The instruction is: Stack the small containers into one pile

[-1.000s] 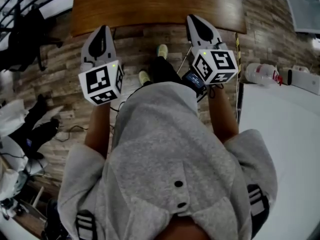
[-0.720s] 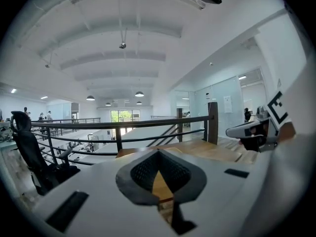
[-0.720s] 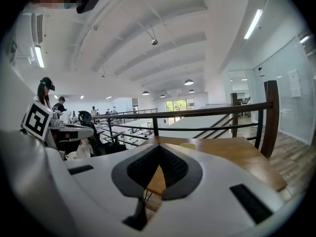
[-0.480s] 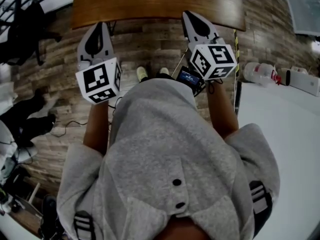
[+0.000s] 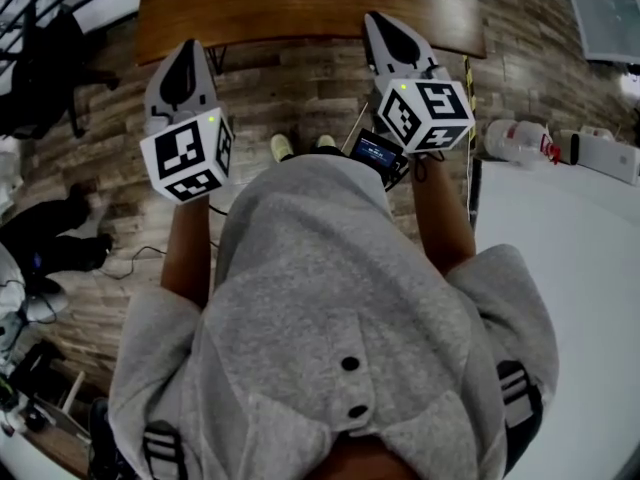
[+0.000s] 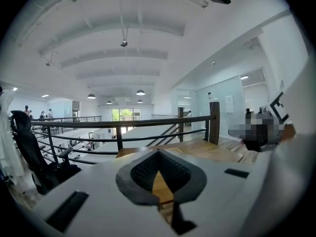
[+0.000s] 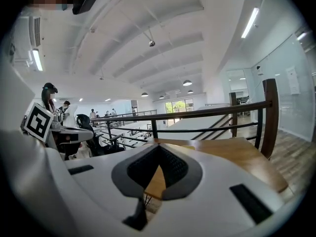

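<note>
Head view: beyond the person's grey top (image 5: 330, 308), the left gripper (image 5: 187, 50) and right gripper (image 5: 380, 23) hang side by side above the plank floor (image 5: 290, 93). Both have their fingers closed on nothing, tips by the near edge of the wooden surface (image 5: 300, 8). Where the small containers are I cannot tell.

The person wore a grey short-sleeved top (image 5: 330, 288) with two dark buttons (image 5: 349, 363); the left gripper (image 5: 187, 46) and right gripper (image 5: 380, 18) were white, bearing black-and-white marker cubes (image 5: 188, 156).
</note>
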Motion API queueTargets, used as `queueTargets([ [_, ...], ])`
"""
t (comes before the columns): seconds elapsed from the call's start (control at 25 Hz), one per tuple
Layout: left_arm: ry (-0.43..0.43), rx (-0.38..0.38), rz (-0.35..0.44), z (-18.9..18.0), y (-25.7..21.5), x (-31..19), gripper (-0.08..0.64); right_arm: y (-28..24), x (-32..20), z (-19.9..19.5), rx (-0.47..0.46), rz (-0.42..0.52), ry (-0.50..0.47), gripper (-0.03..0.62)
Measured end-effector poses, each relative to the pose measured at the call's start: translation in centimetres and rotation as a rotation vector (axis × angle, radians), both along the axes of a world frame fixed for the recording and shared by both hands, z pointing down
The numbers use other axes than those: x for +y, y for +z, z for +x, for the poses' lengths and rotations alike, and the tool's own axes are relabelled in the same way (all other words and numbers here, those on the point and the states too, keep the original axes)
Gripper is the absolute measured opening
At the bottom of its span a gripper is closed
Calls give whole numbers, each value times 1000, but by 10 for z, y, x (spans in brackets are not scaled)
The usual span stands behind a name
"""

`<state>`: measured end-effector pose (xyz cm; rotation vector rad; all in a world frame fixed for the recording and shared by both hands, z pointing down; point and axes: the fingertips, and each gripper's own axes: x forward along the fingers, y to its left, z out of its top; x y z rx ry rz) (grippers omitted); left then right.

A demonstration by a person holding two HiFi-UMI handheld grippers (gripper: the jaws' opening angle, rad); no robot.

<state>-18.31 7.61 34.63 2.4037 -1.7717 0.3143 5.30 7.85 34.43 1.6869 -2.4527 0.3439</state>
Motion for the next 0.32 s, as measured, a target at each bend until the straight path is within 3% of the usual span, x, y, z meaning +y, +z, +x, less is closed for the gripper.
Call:
queueTargets([
  [0.32,-6,-14,8,-8,-3,-5,12,-6,-9,-13,-21,25,-12,15],
])
